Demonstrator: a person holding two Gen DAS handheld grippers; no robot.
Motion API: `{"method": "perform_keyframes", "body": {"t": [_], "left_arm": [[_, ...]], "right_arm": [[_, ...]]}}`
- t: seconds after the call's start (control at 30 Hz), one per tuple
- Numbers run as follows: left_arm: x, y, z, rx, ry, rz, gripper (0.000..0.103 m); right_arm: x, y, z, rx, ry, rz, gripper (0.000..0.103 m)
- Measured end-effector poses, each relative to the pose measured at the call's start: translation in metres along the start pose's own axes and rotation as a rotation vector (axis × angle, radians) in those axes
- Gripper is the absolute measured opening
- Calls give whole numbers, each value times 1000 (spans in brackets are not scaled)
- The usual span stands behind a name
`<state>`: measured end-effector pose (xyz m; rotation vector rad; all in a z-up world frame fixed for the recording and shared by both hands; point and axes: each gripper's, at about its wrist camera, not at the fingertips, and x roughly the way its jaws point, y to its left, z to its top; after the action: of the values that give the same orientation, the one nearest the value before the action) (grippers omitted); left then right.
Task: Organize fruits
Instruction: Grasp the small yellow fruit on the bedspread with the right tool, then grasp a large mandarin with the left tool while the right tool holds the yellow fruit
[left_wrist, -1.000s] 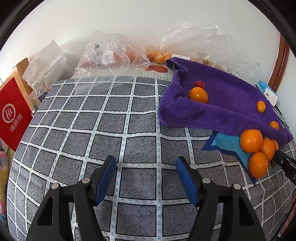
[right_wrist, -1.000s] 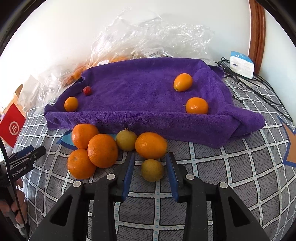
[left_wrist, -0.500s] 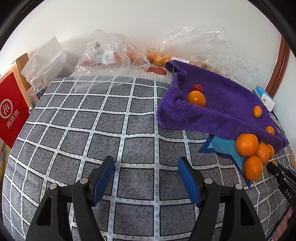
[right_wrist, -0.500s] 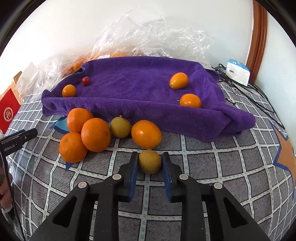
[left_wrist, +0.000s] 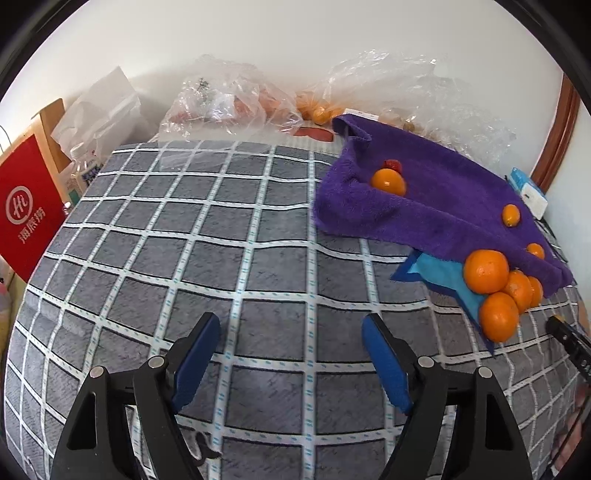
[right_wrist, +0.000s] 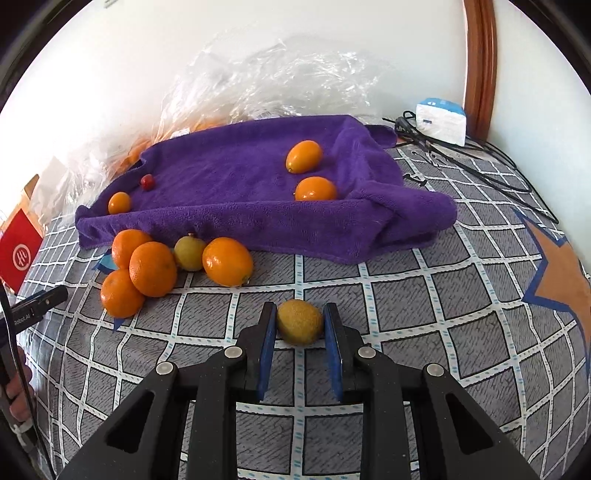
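Note:
My right gripper (right_wrist: 300, 325) is shut on a small yellow-green fruit (right_wrist: 300, 321), held just above the checked cloth and to the right of the pile. The pile holds several oranges (right_wrist: 152, 268) and a second yellow-green fruit (right_wrist: 189, 253) in front of the purple towel (right_wrist: 240, 206). On the towel lie small oranges (right_wrist: 303, 156) and a red berry (right_wrist: 147, 181). My left gripper (left_wrist: 290, 341) is open and empty over the checked cloth, left of the oranges (left_wrist: 485, 271) and the towel (left_wrist: 443, 199).
Clear plastic bags (left_wrist: 229, 99) with more fruit lie along the back wall. A red paper bag (left_wrist: 26, 206) stands at the left. A white-blue box (right_wrist: 441, 120) and black cables (right_wrist: 480, 162) lie at the back right. An orange star patch (right_wrist: 561, 273) marks the cloth on the right.
My right gripper closed on the small yellow-green fruit and drew it away from the pile, toward the right. My left gripper pulled back a little and stayed open.

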<state>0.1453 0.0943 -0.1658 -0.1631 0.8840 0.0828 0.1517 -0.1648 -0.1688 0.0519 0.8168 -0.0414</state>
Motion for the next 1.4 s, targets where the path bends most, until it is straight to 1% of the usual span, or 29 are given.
{"method": "perform_keyframes", "body": {"t": [0.07,0.13,0.27,0.33,0.43,0.53,0.6,0.7,0.77,0.83,0.9,1.0,1.07,1.1,1.2,1.33,1.4], "left_arm": [[-5,-12,0,-8,7,-68,77],[-10,-25,1,-8,-5,-115,77],[-10,-56,0,3,-20,-199,78],[-6,-71,0,15,-16,-203,78],[-1,-92,0,48,-11,-201,78],[0,-111,-2,83,-22,-213,78],[2,-120,-3,116,-7,-210,78],[10,-132,-3,170,33,-172,78],[14,-138,-4,196,56,-164,78],[15,-142,-3,217,45,-135,78],[15,-145,-3,217,35,-123,74],[16,-147,-4,213,18,-125,63],[15,-148,-7,227,1,-132,40],[15,-150,-7,238,-1,-125,37],[13,-148,-7,241,1,-119,37],[5,-129,-4,182,-2,-126,37],[-1,-119,-2,158,-6,-115,37]], "right_arm": [[0,-3,-1,-10,0,-28,25],[0,-7,-2,-28,-4,-82,25],[-8,-23,-4,-28,-24,-132,25],[-10,-31,-6,-11,-27,-139,25],[-12,-45,-7,53,-25,-85,25],[-10,-45,-6,55,-21,-71,25],[-10,-43,-6,43,-21,-65,25],[-9,-43,-6,44,-19,-55,25],[-9,-44,-7,49,-20,-48,25],[-8,-44,-7,51,-19,-48,25],[-8,-44,-6,51,-16,-48,25],[-7,-45,-6,52,-13,-49,25],[-6,-45,-6,51,-13,-51,25],[-7,-45,-6,50,-14,-51,25],[-6,-46,-6,51,-15,-48,25],[-8,-46,-7,53,-21,-42,25],[-9,-44,-7,51,-23,-43,25]]}}
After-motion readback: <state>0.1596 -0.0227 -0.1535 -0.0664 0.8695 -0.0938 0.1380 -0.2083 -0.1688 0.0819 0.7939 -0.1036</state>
